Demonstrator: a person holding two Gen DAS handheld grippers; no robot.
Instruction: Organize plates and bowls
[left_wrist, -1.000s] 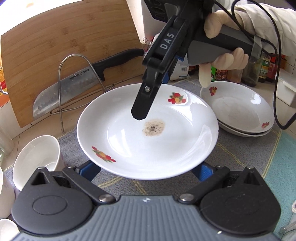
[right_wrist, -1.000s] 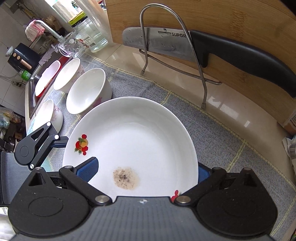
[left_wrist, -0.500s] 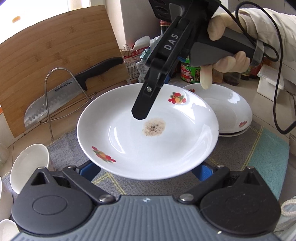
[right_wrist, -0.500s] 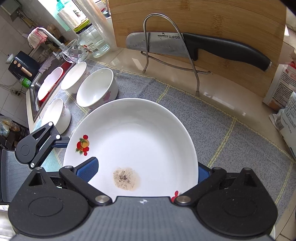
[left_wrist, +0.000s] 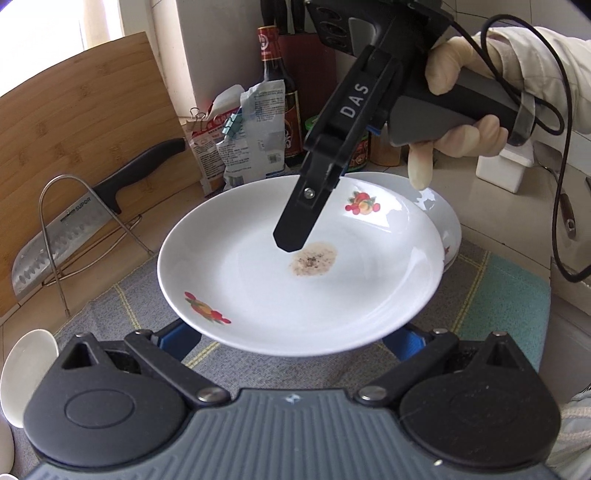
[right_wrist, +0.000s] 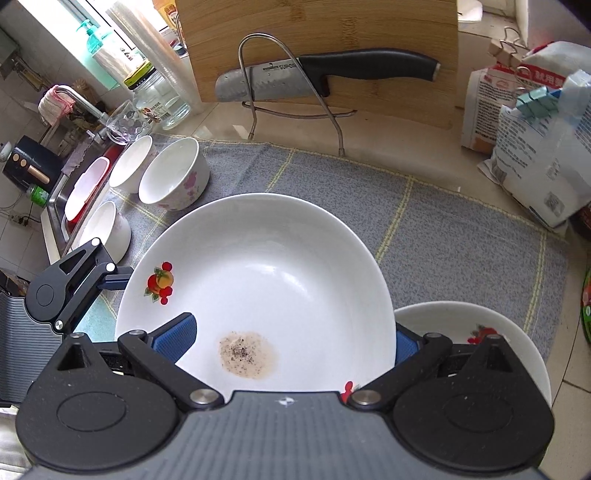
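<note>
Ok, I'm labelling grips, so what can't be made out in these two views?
Left wrist view: the fingertips of the left gripper are hidden under the plate; contact cannot be told.
Left wrist view: the stacked plates sit mostly behind the held plate; their count is unclear.
Right wrist view: one pad of the right gripper is mostly hidden behind the plate's rim.

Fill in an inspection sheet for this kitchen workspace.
Surface: grey mat on a pale counter.
Job's things: stained plate held above the mat; second plate beside it; white bowls near the sink.
Clutter: knife in wire rack, cutting board, clipped bags.
Grippers: right gripper clamps the stained plate; left gripper at its rim, grip unclear.
Cables: black cable trails from right gripper.
Surroundings: sink, tap, glass jar.
</note>
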